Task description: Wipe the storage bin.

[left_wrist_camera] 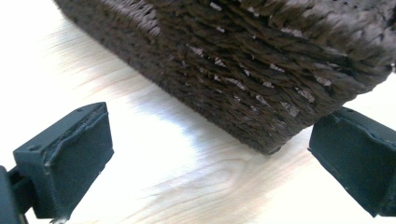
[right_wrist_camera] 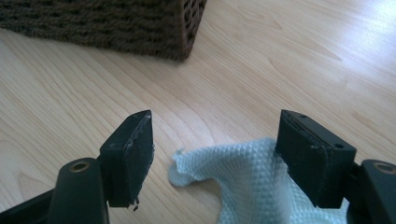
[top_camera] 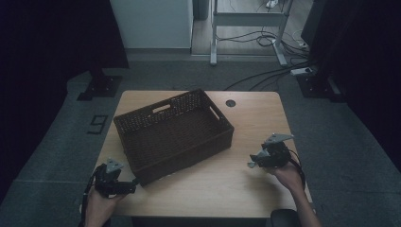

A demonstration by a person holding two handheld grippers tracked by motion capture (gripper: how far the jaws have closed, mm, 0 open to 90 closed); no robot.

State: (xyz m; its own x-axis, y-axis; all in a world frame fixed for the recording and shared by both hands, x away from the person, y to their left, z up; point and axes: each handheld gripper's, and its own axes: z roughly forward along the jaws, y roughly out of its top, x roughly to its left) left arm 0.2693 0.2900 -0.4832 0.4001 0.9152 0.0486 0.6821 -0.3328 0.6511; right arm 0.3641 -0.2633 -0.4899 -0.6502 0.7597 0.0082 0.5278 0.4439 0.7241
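Note:
A dark brown woven basket [top_camera: 189, 153] stands slanted on the left half of the wooden table [top_camera: 250, 123], and I see nothing inside it. My left gripper [top_camera: 131, 186] sits at the table's near left edge. Its jaws stand wide open, aimed at the basket's near corner [left_wrist_camera: 268, 140], with nothing between them [left_wrist_camera: 217, 128]. Near the right edge, my right gripper [top_camera: 254, 161] points left. In the right gripper view it [right_wrist_camera: 215, 140] is open, and a pale textured cloth [right_wrist_camera: 243, 184] lies between the jaws against the right one. The left jaw is clear of it. The basket's corner [right_wrist_camera: 182, 32] lies beyond.
A small round dark spot [top_camera: 230, 102] marks the table top behind the basket. Bare wood stretches between the basket and the right gripper. Past the table are grey floor, a desk frame [top_camera: 246, 28] and cables [top_camera: 269, 71].

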